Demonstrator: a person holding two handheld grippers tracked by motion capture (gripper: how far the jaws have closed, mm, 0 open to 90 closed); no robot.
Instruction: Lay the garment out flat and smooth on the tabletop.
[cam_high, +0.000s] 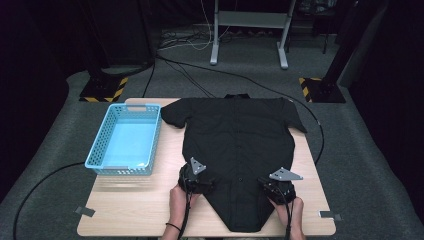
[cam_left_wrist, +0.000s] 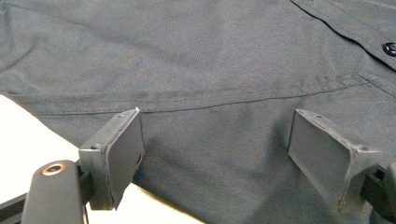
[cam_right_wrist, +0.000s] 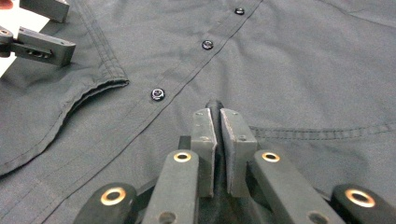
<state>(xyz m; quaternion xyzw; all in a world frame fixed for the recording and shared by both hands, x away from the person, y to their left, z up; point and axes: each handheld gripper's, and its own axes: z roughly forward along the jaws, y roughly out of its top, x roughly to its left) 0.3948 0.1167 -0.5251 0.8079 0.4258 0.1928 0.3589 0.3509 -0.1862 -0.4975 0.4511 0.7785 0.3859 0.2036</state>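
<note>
Shirt (cam_right_wrist: 289, 60) fabric pinched between right tool (cam_right_wrist: 218, 114) pads.

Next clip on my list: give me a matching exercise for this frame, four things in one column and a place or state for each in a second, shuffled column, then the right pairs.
Things:
1. left tool
2. right tool
3. basket
4. shirt

Places or states:
A. light blue, on the table's left side, beside the garment
B. jaws wide apart over dark cloth near the hem
C. black, spread flat, collar at the far edge
D. jaws pressed together, a fold of cloth pinched at their tips

Pairs: 1-B, 2-D, 3-A, 4-C
</note>
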